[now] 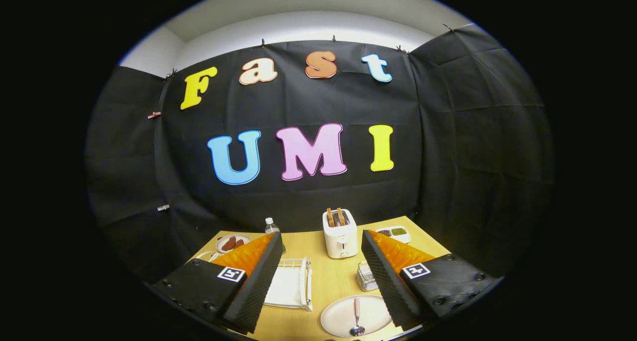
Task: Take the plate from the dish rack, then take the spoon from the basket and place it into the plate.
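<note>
Spoon and plate come first: the small metal spoon with a pink striped handle (pixel 357 318) lies inside the round white plate (pixel 338 313), bowl end nearest the fingers. The plate sits flat on the yellow wooden table (pixel 331 276), between the two black fingers of the hand-held gripper (pixel 321 281). The fingers are spread wide apart and hold nothing. The job looks done.

Just left of the plate is the white wire dish rack (pixel 291 286), and it looks empty. Just right of the plate, a little farther back, is the small silver mesh basket (pixel 367 276), partly hidden by one finger. Beyond the plate stands the white toaster with two brown slices in it (pixel 340 234). Farther left of the toaster are a clear water bottle (pixel 271 226) and a small dish of red food (pixel 233 243). Right of the toaster is a white tray of beans (pixel 394 233).

What could go wrong? If the fingers drop low while pulling away, they could bump the plate rim and knock the spoon out.
</note>
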Demonstrator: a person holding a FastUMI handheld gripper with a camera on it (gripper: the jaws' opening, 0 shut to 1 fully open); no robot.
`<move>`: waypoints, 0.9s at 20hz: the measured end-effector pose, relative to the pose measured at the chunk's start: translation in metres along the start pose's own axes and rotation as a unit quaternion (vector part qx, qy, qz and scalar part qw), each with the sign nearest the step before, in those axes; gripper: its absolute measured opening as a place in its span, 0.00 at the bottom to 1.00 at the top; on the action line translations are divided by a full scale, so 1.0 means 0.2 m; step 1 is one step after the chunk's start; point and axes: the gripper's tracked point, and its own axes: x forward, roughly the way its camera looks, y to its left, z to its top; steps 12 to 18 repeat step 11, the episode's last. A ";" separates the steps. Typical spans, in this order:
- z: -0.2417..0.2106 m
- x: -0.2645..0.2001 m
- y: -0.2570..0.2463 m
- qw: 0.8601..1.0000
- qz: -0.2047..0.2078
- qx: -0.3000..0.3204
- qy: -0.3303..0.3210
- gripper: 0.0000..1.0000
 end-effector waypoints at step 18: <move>-0.17 -0.12 0.18 0.999 -0.003 -0.039 0.004 0.99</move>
